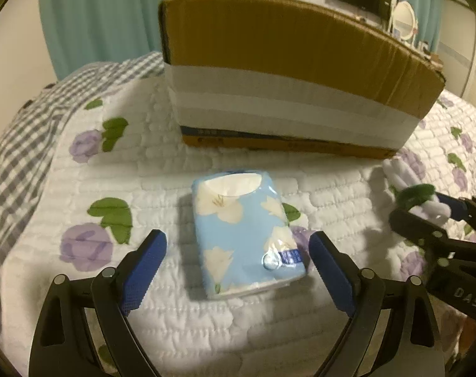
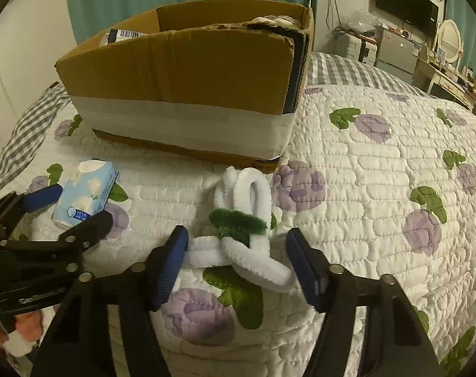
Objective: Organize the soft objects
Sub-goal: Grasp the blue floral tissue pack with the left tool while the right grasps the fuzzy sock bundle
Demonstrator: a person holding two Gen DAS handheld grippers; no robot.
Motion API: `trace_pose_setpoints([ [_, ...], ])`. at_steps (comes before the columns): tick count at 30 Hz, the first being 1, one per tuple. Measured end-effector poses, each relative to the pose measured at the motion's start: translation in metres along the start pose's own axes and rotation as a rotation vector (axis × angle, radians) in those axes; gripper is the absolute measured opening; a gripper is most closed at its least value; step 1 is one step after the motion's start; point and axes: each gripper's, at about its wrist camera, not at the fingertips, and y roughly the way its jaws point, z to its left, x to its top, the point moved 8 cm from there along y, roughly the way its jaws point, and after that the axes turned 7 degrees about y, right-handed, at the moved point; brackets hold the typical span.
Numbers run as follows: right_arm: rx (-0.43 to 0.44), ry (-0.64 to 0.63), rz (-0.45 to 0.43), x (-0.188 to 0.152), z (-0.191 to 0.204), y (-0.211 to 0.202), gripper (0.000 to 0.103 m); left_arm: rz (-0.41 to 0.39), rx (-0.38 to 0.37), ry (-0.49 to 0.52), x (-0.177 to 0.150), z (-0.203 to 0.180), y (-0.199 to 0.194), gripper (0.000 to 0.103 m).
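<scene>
A light blue tissue pack (image 1: pixel 244 235) with white flowers lies on the quilt, between the open fingers of my left gripper (image 1: pixel 238 260); the fingers do not touch it. It also shows in the right wrist view (image 2: pixel 84 193). A white and green fuzzy pipe-cleaner flower (image 2: pixel 241 235) lies on the quilt between the open fingers of my right gripper (image 2: pixel 238 259). In the left wrist view the flower (image 1: pixel 410 188) and right gripper (image 1: pixel 426 210) sit at the right edge. The left gripper (image 2: pixel 62 210) shows at the left of the right wrist view.
An open cardboard box (image 2: pixel 187 72) with white tape stands on the bed just behind both objects; it also fills the back of the left wrist view (image 1: pixel 288 72). The floral quilt (image 2: pixel 379 188) spreads to the right. A grey checked sheet (image 1: pixel 21 144) lies at the left.
</scene>
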Motion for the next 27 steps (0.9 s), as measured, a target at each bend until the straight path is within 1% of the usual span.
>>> trace_pose_setpoints([
  [2, 0.0, -0.001, -0.003, 0.001, 0.001, -0.001, 0.056, -0.002, 0.014, 0.019, 0.0, -0.003, 0.003, 0.09],
  [3, 0.001, -0.004, -0.004, 0.001, 0.002, -0.002, 0.053, -0.004, 0.018, 0.025, 0.001, -0.004, 0.004, 0.086],
  [4, 0.0, -0.006, -0.005, 0.001, 0.002, -0.002, 0.051, -0.008, 0.019, 0.032, 0.001, -0.005, 0.004, 0.073],
  [5, -0.001, -0.009, -0.007, 0.001, 0.002, -0.003, 0.049, -0.008, 0.017, 0.04, 0.0, -0.007, 0.003, 0.067],
  [6, -0.002, -0.011, -0.011, 0.001, 0.003, -0.004, 0.049, -0.011, 0.015, 0.048, -0.001, -0.009, 0.002, 0.064],
  [7, -0.004, -0.012, -0.014, 0.001, 0.003, -0.005, 0.048, -0.013, 0.013, 0.053, -0.001, -0.011, 0.001, 0.059],
  [14, 0.007, -0.005, -0.036, 0.004, 0.002, -0.015, 0.044, -0.025, 0.022, 0.08, -0.001, -0.016, -0.009, 0.055],
  [20, 0.026, 0.0, -0.059, 0.005, 0.003, -0.028, 0.044, -0.064, 0.01, 0.106, -0.002, -0.026, -0.035, 0.055],
  [24, 0.039, -0.002, -0.086, 0.008, 0.007, -0.043, 0.044, -0.1, 0.015, 0.14, 0.001, -0.031, -0.053, 0.055],
  [27, 0.052, -0.008, -0.111, 0.01, 0.011, -0.059, 0.044, -0.126, -0.001, 0.149, 0.005, -0.03, -0.068, 0.055],
])
